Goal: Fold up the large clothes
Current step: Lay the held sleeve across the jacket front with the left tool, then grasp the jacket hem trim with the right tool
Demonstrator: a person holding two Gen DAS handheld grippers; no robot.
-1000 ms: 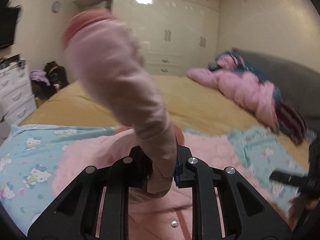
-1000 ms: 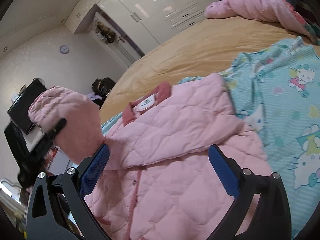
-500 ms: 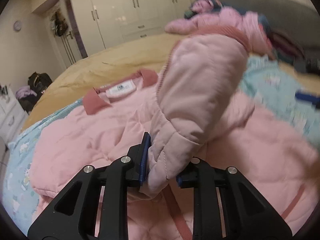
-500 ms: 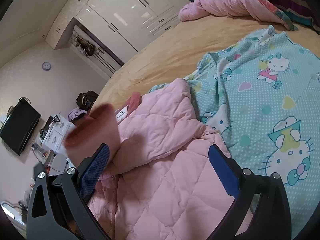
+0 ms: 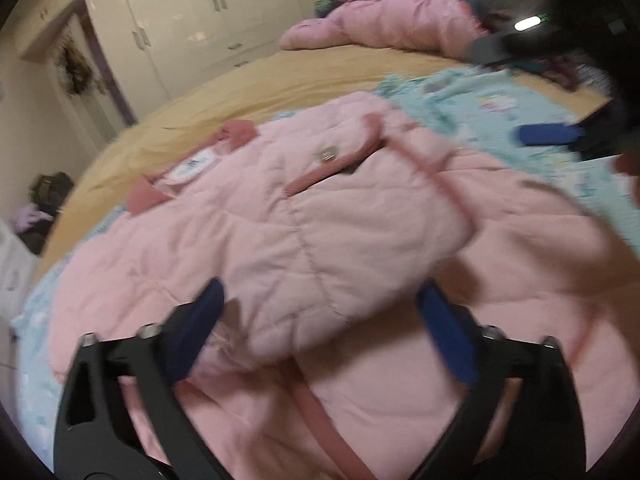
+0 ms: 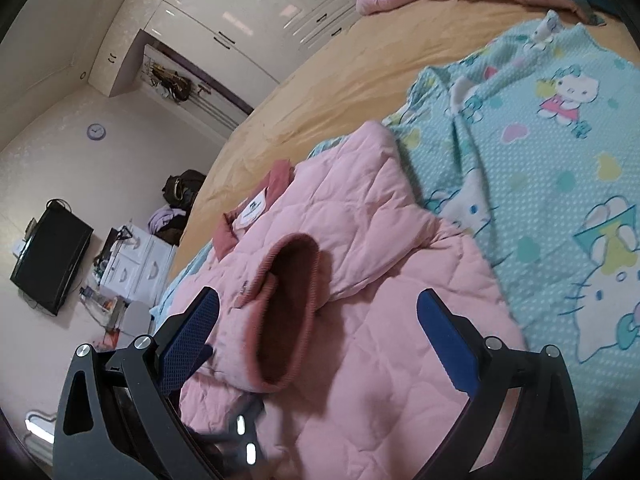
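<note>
A pink quilted jacket [image 5: 280, 220] lies front-up on the bed, its dark pink collar and white label [image 5: 192, 168] at the far side. One sleeve [image 5: 340, 240] is folded across the chest. My left gripper [image 5: 320, 290] hovers low over it. Its jaws are opening, and the sleeve's thick end lies loose between them, clear of the pads. In the right wrist view the sleeve's ribbed cuff [image 6: 288, 312] rests on the jacket [image 6: 380, 360]. My right gripper [image 6: 318, 298] is open just above it, holding nothing.
A turquoise cartoon-cat blanket [image 6: 540, 160] lies under the jacket on a yellow bedsheet [image 5: 280, 80]. A heap of pink clothes [image 5: 392, 20] sits at the bed's far end. White wardrobes [image 5: 208, 20], white drawers [image 6: 136, 256] and a dark screen [image 6: 52, 264] line the walls.
My left gripper swung the raised sleeve down and across the jacket, then let it go with jaws spread wide. The right gripper sank a little, still open.
</note>
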